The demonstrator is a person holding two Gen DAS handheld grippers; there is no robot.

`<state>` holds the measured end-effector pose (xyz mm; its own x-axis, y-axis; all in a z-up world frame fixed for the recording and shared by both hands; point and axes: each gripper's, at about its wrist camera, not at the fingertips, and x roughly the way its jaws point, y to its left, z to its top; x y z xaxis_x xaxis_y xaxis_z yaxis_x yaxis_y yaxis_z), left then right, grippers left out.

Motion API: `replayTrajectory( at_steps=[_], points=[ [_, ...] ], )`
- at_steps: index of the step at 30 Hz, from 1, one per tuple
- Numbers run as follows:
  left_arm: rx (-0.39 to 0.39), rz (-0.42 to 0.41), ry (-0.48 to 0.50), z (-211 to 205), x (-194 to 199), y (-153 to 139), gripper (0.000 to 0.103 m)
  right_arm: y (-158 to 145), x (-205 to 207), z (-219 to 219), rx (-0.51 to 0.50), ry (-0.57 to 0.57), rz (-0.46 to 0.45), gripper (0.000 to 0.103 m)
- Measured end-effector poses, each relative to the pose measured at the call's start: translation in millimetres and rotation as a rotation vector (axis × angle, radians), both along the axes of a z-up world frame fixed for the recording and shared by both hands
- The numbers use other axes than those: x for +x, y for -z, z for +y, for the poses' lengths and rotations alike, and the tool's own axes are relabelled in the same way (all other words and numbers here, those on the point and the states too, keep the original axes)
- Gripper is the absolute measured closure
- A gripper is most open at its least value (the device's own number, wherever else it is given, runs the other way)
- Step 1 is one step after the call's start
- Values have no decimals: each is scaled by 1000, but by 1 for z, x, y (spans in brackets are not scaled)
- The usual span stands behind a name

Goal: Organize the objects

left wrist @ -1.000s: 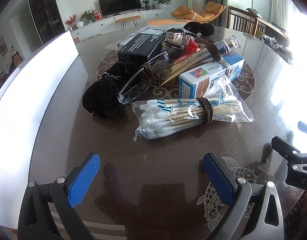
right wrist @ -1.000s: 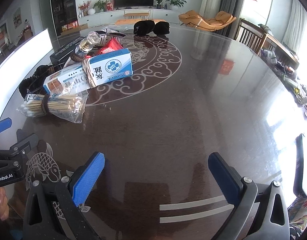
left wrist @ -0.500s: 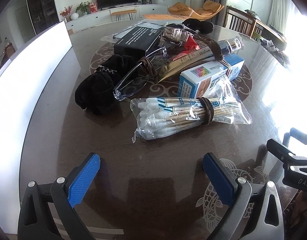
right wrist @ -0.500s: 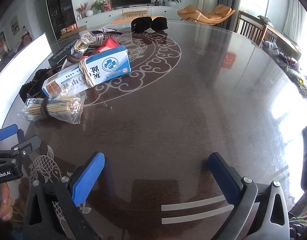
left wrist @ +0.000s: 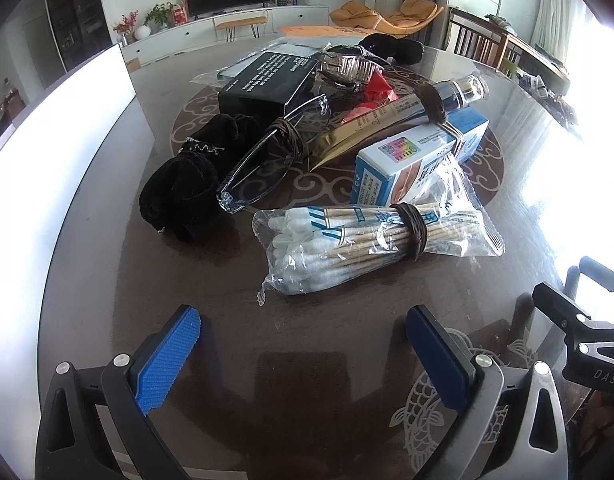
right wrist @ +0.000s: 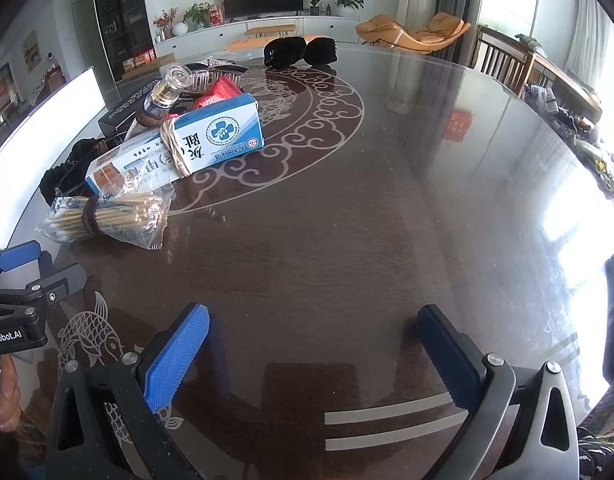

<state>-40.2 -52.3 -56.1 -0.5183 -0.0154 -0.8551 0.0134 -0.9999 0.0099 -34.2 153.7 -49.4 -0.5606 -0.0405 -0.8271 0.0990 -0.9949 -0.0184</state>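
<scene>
A pile of objects lies on the dark round table (left wrist: pixel 307 360). Nearest my left gripper (left wrist: pixel 303 340) is a bag of cotton swabs (left wrist: pixel 371 240) bound with a brown band. Behind it are a blue-white box (left wrist: pixel 419 160), a gold tube (left wrist: pixel 387 124), clear glasses (left wrist: pixel 267 164), a black cloth (left wrist: pixel 183 188) and a black box (left wrist: pixel 267 80). The left gripper is open and empty, just short of the swabs. My right gripper (right wrist: pixel 311 344) is open and empty over bare table; the swabs (right wrist: pixel 103 216) and the box (right wrist: pixel 219 136) lie to its far left.
A white board (left wrist: pixel 67 152) stands along the table's left edge. More black cloth (right wrist: pixel 299 52) lies at the far side. Chairs (right wrist: pixel 503 64) and a cluttered side table (right wrist: pixel 579 120) stand to the right. The right gripper's body (left wrist: pixel 587 340) shows at the left view's right edge.
The left gripper has moved forward a little toward the swab bag. The right gripper has shifted slightly forward. Both stay open.
</scene>
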Motion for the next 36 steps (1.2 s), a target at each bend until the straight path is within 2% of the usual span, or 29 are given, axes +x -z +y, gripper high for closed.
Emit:
replayTrajectory(
  at_steps=[36],
  points=[
    [3,23,3,-1,2,1,0,0,0,-1,-2,-2,14,0]
  ],
)
